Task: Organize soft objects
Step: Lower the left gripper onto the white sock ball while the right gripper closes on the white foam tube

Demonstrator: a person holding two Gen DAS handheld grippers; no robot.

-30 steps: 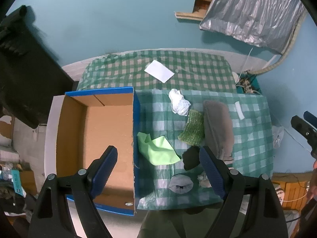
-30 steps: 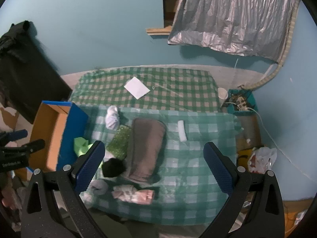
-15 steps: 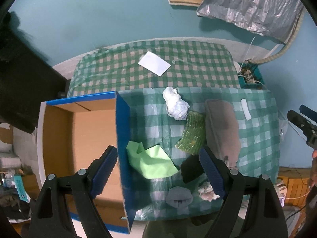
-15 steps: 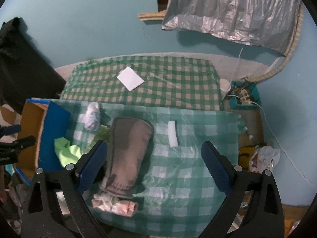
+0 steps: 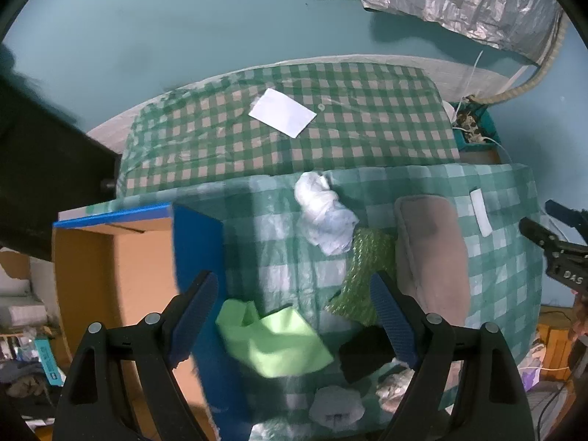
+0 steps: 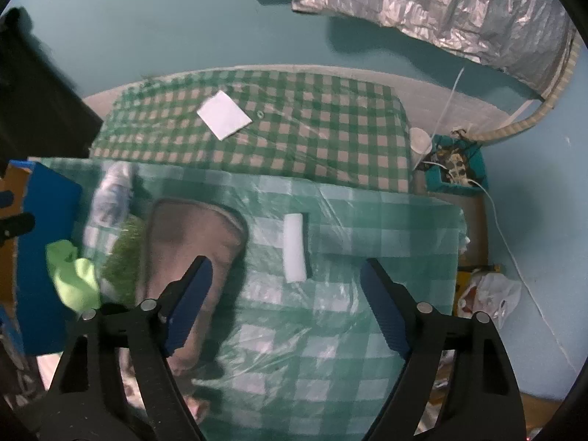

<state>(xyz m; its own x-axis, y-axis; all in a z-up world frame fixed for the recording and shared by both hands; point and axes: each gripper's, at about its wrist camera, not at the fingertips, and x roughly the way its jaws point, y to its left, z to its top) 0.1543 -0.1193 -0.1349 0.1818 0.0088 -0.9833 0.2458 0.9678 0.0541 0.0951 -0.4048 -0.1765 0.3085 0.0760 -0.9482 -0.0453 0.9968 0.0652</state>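
Soft things lie on the checked table: a lime green cloth [image 5: 273, 341], a white crumpled cloth [image 5: 325, 213], a green bubble-textured piece [image 5: 364, 268], a grey folded towel [image 5: 431, 257], a black cloth [image 5: 364, 352] and a white foam strip [image 6: 294, 251]. An open blue cardboard box [image 5: 128, 275] stands at the table's left. My left gripper [image 5: 294, 325] is open and empty above the lime cloth. My right gripper [image 6: 284, 303] is open and empty above the table, between the grey towel [image 6: 191, 242] and the foam strip.
A white paper sheet [image 5: 282, 112] lies on the far table. A grey cap-like item [image 5: 336, 408] and a crumpled rag [image 5: 395, 389] lie at the near edge. A silver sheet [image 6: 441, 11] hangs on the teal wall. Clutter and a white bag [image 6: 492, 294] sit on the floor at right.
Both grippers have moved right and lower toward the table. The box has slid leftward in the left view; the foam strip now lies between the right gripper's fingers in view.
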